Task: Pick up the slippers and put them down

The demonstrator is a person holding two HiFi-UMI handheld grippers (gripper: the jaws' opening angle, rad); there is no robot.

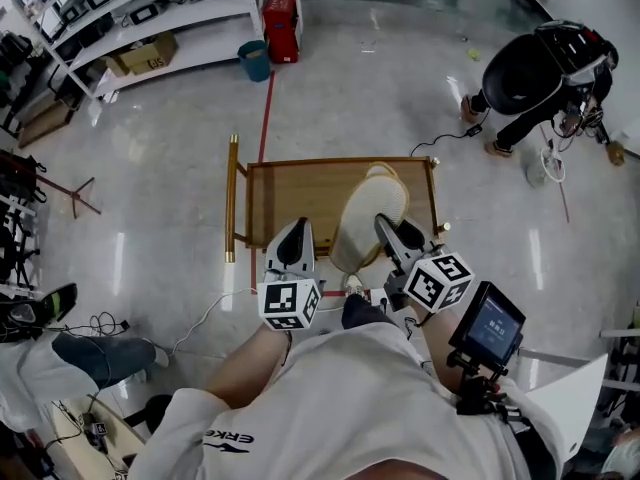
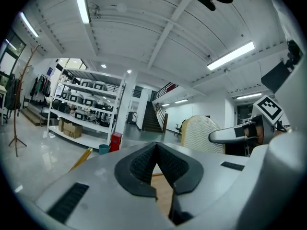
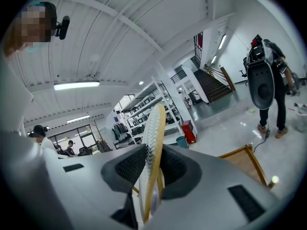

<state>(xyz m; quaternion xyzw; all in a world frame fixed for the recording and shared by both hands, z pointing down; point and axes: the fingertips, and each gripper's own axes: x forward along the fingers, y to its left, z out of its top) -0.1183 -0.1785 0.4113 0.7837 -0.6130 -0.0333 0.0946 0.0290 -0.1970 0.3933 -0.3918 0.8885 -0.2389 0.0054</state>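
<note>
A cream slipper (image 1: 368, 216) with a ribbed sole hangs on edge above the wooden table (image 1: 300, 183). My right gripper (image 1: 388, 230) is shut on it. In the right gripper view the slipper (image 3: 154, 123) stands upright between the black pads (image 3: 128, 163), sole to the left. My left gripper (image 1: 297, 230) hovers just left of the slipper, over the table's near edge. In the left gripper view its pads (image 2: 144, 163) meet at the tips with nothing between them. That view also has the slipper (image 2: 204, 134) and the right gripper (image 2: 237, 134) to its right.
A person in black with a helmet (image 1: 535, 63) stands at the far right, a cable running along the floor toward the table. Metal shelves (image 1: 150, 13), a red box (image 1: 281, 23) and a blue bin (image 1: 254, 60) line the back. A small screen (image 1: 488, 323) sits at my right side.
</note>
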